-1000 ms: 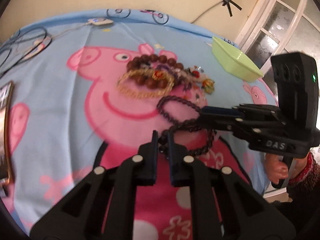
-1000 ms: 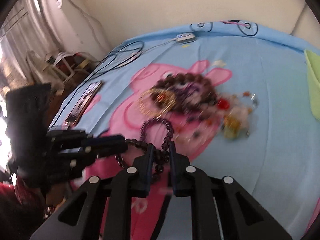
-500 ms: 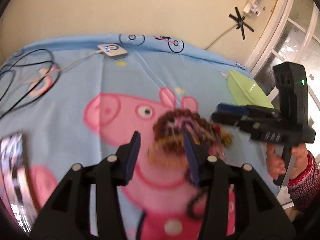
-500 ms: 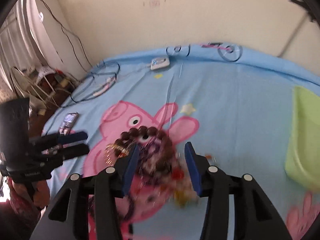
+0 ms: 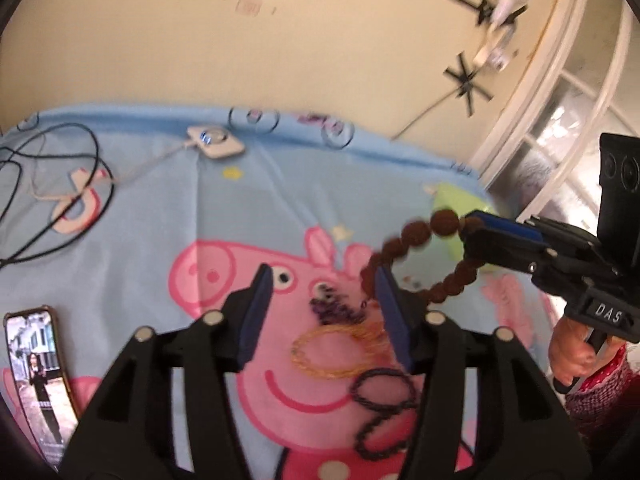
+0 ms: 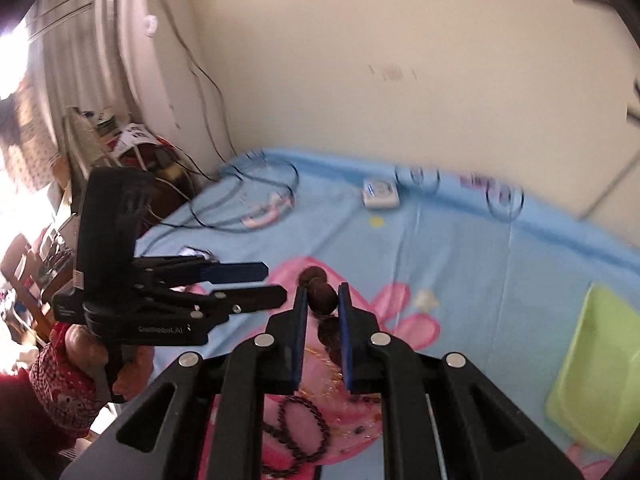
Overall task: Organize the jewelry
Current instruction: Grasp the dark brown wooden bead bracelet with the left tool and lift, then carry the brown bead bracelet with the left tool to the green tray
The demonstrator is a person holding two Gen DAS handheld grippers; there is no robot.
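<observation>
Left wrist view takes in the widest thing first: the blue cartoon-pig blanket point(image 5: 168, 208) spread over the bed, with a pale green tray point(image 6: 596, 364) lying near its right edge. On the pig print sit the remaining pieces, well apart from the tray: a gold chain loop point(image 5: 336, 350), a dark thin beaded strand point(image 5: 380, 412) curled just below it, and a small purple cluster point(image 5: 334, 308) above it. The left gripper point(image 5: 324, 312) hangs over that pile with nothing between its pads, and its jaws are opening. The right gripper point(image 6: 323, 300) is clamped on the brown bead bracelet point(image 5: 420, 256), pinching one big bead between its blue pads while the rest of the loop dangles free in the air above the blanket, nearer the tray than the pile is. That bracelet looks light, with hard round beads on a flexible cord, so it should swing and could roll out of a pinch on a single bead; a hold across the cord between two beads would probably be surer. The chain and thin strand look limp and prone to tangling, best taken at one clear stretch.
</observation>
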